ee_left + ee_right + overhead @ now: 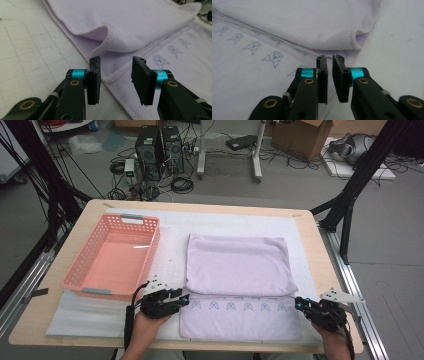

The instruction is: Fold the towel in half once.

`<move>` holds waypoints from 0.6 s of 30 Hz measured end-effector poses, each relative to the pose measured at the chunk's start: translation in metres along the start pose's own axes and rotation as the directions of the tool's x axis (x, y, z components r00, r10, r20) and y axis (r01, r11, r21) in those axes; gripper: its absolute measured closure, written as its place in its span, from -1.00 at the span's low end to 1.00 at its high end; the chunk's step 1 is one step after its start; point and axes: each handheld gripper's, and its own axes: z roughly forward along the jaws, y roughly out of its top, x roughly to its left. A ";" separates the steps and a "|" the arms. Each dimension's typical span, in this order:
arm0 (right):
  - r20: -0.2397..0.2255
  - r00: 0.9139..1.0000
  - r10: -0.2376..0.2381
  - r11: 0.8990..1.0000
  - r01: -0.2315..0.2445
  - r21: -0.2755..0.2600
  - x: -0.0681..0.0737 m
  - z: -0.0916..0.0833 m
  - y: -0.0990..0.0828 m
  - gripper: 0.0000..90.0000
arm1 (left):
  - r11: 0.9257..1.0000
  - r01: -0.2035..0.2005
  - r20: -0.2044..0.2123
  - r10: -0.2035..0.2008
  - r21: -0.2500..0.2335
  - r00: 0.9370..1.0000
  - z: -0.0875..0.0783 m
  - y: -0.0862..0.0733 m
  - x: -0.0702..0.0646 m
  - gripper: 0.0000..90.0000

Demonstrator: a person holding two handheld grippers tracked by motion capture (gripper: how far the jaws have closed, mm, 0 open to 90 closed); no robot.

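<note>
Folding a lilac towel on the table: the left gripper stood with jaws partly apart, the towel's hemmed near corner lying between and just beyond them, not pinched. The right gripper had its jaws drawn narrow, with a slim gap, over the opposite near corner; whether cloth was caught could not be told. A good grip probably required both pairs to bite all layers at the hem and lift together.

The towel between both grippers is pale lilac; its lower layer carries a row of small blue-grey line drawings. The basket beyond the black, teal-banded left gripper is salmon pink; the mat under them is white.
</note>
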 end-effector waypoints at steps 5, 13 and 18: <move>0.060 0.998 -0.025 1.000 0.023 0.018 0.002 0.022 0.007 0.46 | 0.998 -0.035 -0.070 0.039 0.058 0.997 0.007 0.002 -0.007 0.33; 0.110 0.990 -0.093 0.993 0.085 0.077 0.008 0.035 0.008 0.99 | 0.992 -0.114 -0.129 0.119 0.050 0.984 0.006 0.000 -0.017 0.94; 0.094 0.992 -0.088 0.995 0.083 0.057 0.008 0.031 0.007 0.99 | 0.998 -0.070 -0.071 0.070 0.003 0.995 -0.004 -0.002 -0.014 0.94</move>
